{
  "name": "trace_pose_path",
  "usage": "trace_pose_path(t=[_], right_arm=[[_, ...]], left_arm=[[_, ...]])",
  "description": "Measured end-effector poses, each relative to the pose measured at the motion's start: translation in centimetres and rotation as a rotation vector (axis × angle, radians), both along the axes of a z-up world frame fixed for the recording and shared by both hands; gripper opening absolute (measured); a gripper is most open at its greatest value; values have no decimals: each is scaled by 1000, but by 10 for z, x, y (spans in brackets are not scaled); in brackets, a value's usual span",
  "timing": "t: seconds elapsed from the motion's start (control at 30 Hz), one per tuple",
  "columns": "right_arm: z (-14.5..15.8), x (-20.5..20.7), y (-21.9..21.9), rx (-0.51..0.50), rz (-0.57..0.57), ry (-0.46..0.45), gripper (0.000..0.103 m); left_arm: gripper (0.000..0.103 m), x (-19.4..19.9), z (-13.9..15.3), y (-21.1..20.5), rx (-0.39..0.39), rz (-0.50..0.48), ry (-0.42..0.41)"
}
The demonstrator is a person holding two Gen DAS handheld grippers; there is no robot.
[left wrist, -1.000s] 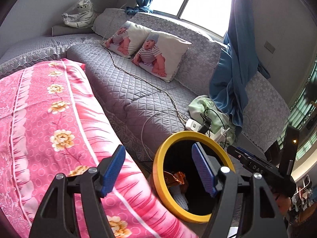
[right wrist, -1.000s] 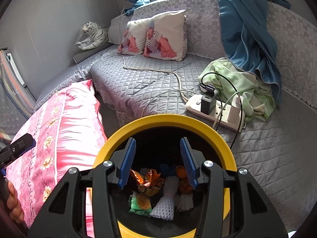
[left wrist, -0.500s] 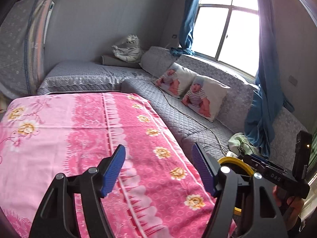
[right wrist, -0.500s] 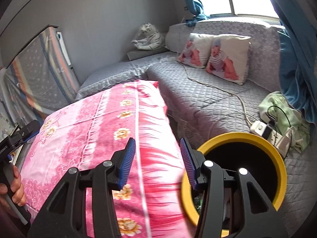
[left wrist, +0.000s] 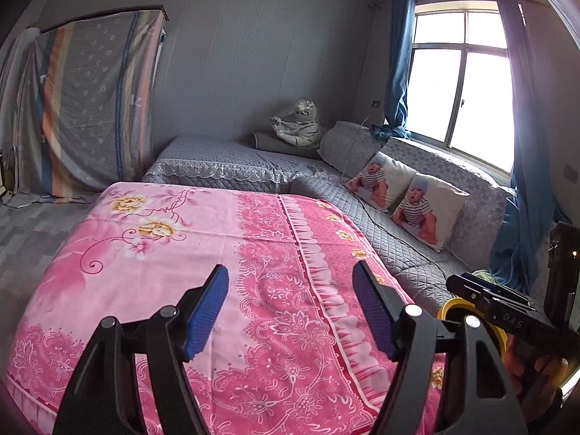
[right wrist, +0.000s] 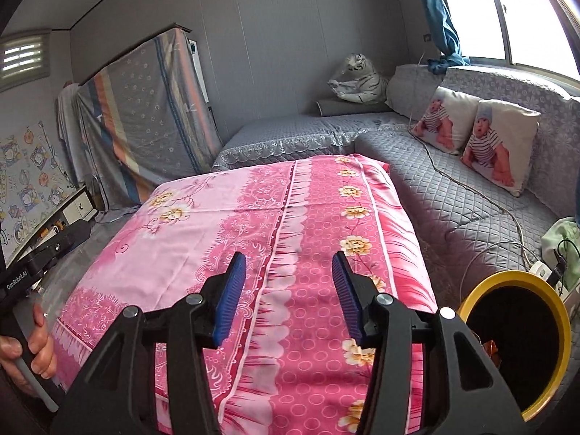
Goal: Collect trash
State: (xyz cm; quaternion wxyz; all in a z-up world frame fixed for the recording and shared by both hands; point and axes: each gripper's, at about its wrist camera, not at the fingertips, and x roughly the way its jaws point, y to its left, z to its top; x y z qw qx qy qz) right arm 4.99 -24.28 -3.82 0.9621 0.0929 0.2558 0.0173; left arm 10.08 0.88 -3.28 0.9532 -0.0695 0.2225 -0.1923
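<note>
Bin with wrappers is sitting between pink tabletop and sofa; left hand-held gripper and right hand-held gripper are hovering apart, jaws just widening, holding nothing.

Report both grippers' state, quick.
Left gripper: open, nothing between its fingers.
Right gripper: open, jaws just been opening, nothing held.

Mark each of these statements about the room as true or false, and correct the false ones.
1. Both claws are empty. True: the left claw and right claw hold nothing.
2. The bin has a red rim. False: the bin has a yellow rim.
3. Trash lies on the pink cloth. False: the pink cloth shows none.
4. A toy tiger sits in the sofa corner. True.
5. The two pillows show babies. True.
</note>
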Motion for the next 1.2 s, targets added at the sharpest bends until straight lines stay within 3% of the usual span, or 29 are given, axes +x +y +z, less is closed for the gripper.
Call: trace_pose_path(t=[0.23, 0.33, 0.6, 0.93, 1.2], right_arm=[[-2, -17, 20, -20, -20, -72, 58], [-3, -24, 23, -17, -45, -104, 70], [-3, -39, 23, -15, -105, -173, 92], [-6, -49, 19, -29, -189, -230, 95], [-9, -50, 15, -8, -200, -223, 95]], left_arm=[[80, -35, -8, 21, -12, 68, -44], [90, -43, -7, 23, -17, 92, -72], [95, -56, 3, 25, -28, 143, -124], [95, -62, 13, 22, -33, 140, -159], [95, -69, 17, 8, 26, 144, -195]])
